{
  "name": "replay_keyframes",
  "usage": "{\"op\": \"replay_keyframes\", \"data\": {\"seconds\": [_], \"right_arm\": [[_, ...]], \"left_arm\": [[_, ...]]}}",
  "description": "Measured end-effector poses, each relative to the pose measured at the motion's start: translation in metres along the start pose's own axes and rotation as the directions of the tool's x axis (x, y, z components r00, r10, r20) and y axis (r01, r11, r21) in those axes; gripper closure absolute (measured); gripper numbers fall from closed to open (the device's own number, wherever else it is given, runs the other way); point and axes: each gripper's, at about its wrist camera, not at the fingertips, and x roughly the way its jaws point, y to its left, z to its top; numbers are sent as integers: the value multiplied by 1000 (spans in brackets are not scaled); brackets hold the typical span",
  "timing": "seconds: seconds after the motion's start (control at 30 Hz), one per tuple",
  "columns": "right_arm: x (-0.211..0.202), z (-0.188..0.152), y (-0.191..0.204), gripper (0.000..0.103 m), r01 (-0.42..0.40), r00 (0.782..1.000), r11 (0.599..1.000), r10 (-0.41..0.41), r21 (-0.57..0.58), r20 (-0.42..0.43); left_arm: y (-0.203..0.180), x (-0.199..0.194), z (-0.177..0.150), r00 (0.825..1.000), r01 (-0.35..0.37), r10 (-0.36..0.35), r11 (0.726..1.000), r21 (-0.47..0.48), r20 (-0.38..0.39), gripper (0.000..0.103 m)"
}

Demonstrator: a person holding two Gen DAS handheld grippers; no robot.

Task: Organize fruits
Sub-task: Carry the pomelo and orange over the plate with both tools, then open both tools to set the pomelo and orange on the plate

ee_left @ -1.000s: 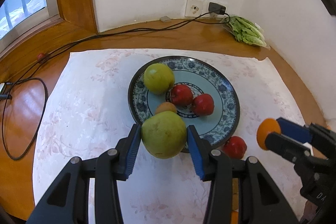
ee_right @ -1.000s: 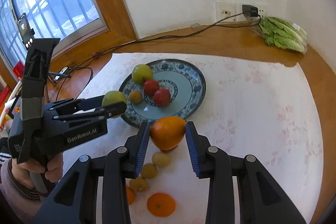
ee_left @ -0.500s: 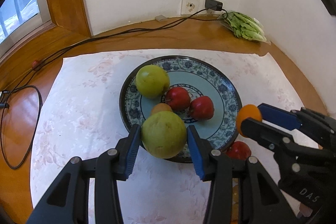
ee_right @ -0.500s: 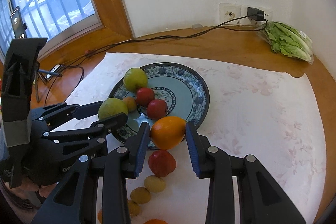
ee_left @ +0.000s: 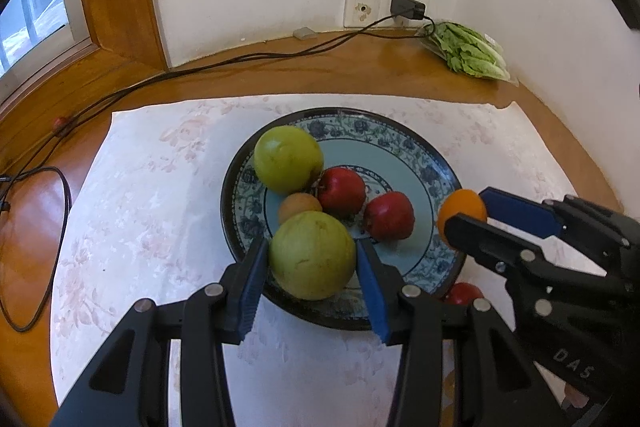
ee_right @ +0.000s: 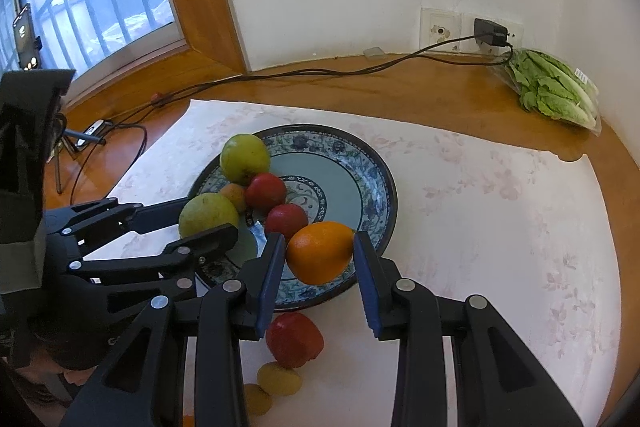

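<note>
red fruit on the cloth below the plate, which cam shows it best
The right wrist view: the red fruit lies whole on the cloth, just off the plate. The left wrist view shows only a sliver behind the gripper.

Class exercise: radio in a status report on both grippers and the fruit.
Left gripper shut on green pear, over plate. Right gripper shut on orange, at plate's near rim. Four fruits already on the plate; landing space tight.

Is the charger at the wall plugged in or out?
Plugged in: the black charger sits in the wall socket, its cable running along the table.
</note>
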Motion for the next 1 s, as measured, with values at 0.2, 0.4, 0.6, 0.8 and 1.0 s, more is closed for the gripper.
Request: {"op": "replay_keyframes", "data": {"seconds": [0.2,0.4,0.6,0.8,1.0], "right_arm": [[6,-1,-1,67,-1,1000,1000,1,8,-4],[8,-1,-2,67,1,1000,1000,-1,9,0],[12,-3,-6,67,-2,1000,1000,2,18,-9],[12,-5,-8,67,-7,1000,1000,7,24,-18],[1,-6,-8,64,-5,1000,1000,5,30,8]], "left_arm": [[1,1,0,1000,5,-5,1000,0,9,56],[1,2,0,1000,4,-4,1000,1,11,56],[2,4,-1,1000,5,-5,1000,-4,-1,56],[2,3,-3,1000,6,-6,1000,-3,-3,56],[4,-4,-4,1000,26,-26,999,-20,1,51]]}}
